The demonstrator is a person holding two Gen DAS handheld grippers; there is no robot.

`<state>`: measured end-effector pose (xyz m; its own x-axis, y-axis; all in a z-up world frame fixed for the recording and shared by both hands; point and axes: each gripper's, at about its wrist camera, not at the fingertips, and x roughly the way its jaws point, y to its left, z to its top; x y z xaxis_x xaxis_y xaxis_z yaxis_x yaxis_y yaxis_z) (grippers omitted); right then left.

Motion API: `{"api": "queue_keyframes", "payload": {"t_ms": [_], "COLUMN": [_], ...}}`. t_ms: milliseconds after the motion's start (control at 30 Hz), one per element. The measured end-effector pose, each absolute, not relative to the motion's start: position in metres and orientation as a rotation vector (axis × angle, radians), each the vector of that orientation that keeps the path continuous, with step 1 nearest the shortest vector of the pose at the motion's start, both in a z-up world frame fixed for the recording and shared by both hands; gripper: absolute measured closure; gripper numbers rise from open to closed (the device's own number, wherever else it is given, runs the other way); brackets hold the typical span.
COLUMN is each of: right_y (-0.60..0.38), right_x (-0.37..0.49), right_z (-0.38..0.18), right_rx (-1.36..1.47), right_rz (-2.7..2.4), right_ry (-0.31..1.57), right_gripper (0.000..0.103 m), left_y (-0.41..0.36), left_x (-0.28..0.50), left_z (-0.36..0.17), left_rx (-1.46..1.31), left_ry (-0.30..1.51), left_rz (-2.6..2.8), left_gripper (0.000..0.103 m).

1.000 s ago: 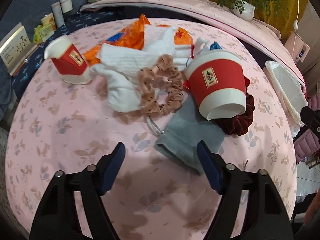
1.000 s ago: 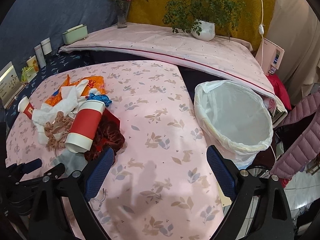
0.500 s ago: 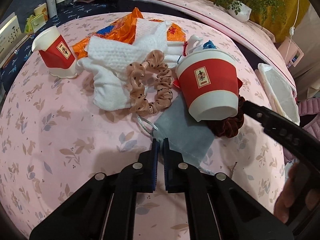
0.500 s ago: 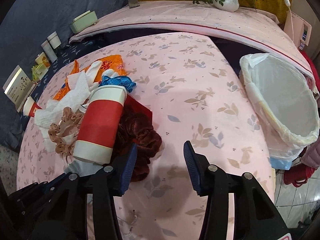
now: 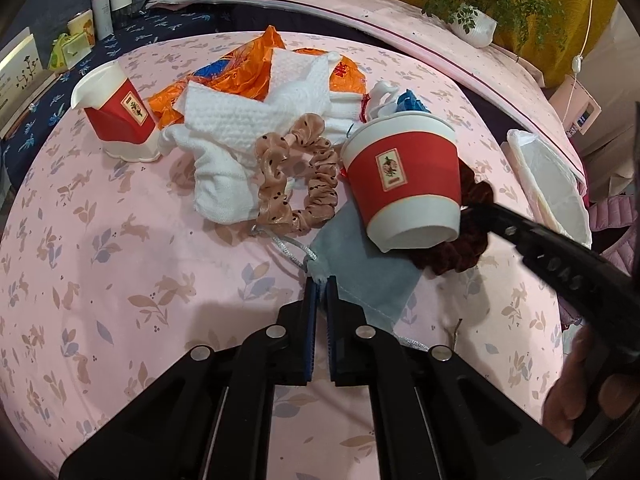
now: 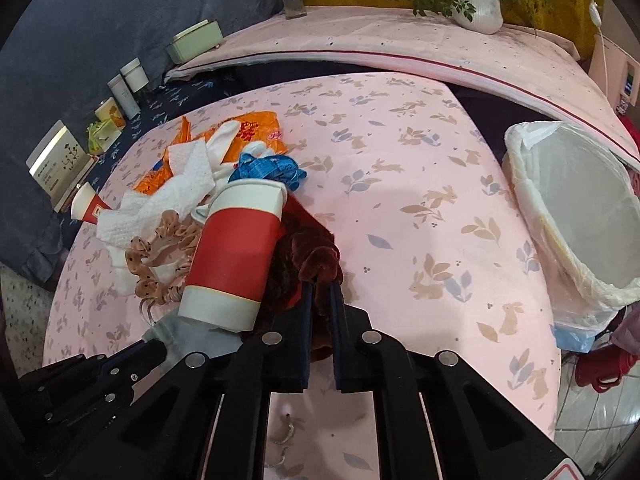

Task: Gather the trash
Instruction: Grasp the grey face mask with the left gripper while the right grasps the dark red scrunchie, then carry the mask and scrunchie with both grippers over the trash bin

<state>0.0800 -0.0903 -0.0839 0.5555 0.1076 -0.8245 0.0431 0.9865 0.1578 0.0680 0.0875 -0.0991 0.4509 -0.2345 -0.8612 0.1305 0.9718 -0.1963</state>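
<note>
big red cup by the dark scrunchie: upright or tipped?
Tipped. The big red cup lies on its side, base toward the cameras, leaning on the dark scrunchie and grey pouch.

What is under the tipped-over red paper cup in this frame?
The red paper cup lies on a dark red scrunchie and a corner of the grey drawstring pouch. Whatever else lies beneath the cup is covered.

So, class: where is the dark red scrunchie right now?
In the right wrist view the dark red scrunchie lies left of centre, against the tipped red cup, with the closing right tongs pinching its near edge.
</note>
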Motion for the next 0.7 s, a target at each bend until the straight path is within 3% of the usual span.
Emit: {"api": "queue_keyframes", "payload": {"t_ms": [233, 700], "right_y": [-0.121, -0.162], "right_x": [0.055, 0.025], "right_z": [-0.049, -0.003], "right_rx": [0.21, 0.247], "right_rz": [-0.018, -0.087], "right_ry": [0.904, 0.81], "right_gripper": [0.095, 0.095], "left_y": [0.091, 0.049], "left_x": [0.052, 0.039], "left_z": [-0.082, 0.014], "left_rx": [-0.105, -0.08], "left_ry": [1.052, 0.862], "left_rz": [-0.235, -0.34], "left_gripper": [0.099, 0.1]}}
